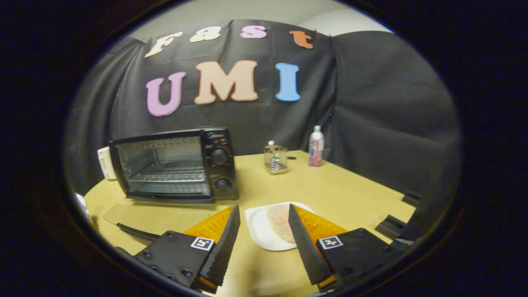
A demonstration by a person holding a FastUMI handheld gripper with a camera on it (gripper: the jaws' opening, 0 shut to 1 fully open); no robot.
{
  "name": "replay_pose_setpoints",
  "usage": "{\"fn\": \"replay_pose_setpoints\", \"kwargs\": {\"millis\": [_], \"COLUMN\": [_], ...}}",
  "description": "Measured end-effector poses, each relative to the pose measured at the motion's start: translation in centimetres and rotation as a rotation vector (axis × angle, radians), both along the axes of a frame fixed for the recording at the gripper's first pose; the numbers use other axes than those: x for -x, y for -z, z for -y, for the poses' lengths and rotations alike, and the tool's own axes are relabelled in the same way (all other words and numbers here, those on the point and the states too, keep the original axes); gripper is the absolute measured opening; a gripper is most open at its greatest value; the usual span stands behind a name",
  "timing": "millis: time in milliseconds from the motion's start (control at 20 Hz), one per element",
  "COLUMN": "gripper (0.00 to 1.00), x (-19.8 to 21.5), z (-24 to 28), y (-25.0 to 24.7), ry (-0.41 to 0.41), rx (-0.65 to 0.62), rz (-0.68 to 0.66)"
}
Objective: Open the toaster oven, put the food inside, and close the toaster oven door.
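A staged demo booth is standing in for a kitchen: black cloth wall point(371, 103) draping behind a toaster oven point(175, 165) sitting on a tan table point(350, 194)

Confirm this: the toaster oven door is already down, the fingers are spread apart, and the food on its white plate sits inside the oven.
One point is wrong. In the gripper view the food lies on the white plate on the table, between the gripper fingers, not inside the toaster oven. The door is down and the fingers are spread apart.

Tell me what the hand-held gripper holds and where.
Nothing. The hand-held gripper is open, its fingers apart above the plate holding the food.
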State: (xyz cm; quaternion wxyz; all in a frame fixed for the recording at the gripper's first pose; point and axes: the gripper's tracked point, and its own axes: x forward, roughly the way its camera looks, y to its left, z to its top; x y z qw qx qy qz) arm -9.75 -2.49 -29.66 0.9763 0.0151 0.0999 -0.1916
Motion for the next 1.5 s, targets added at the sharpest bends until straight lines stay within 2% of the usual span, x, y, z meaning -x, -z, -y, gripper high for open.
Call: {"fn": "replay_pose_setpoints", "kwargs": {"millis": [300, 450, 900, 1100, 1500], "gripper": [0.77, 0.78, 0.79, 0.73, 0.62], "x": [0.0, -0.5, -1.4, -1.5, -1.6], "z": [3.4, 2.9, 2.8, 2.1, 2.3], "y": [6.0, 5.8, 8.8, 9.0, 7.8], "ry": [0.072, 0.06, 0.049, 0.032, 0.026], "rx": [-0.073, -0.123, -0.173, -0.145, -0.124], "rz": [-0.166, -0.138, -0.314, -0.337, -0.257]}}
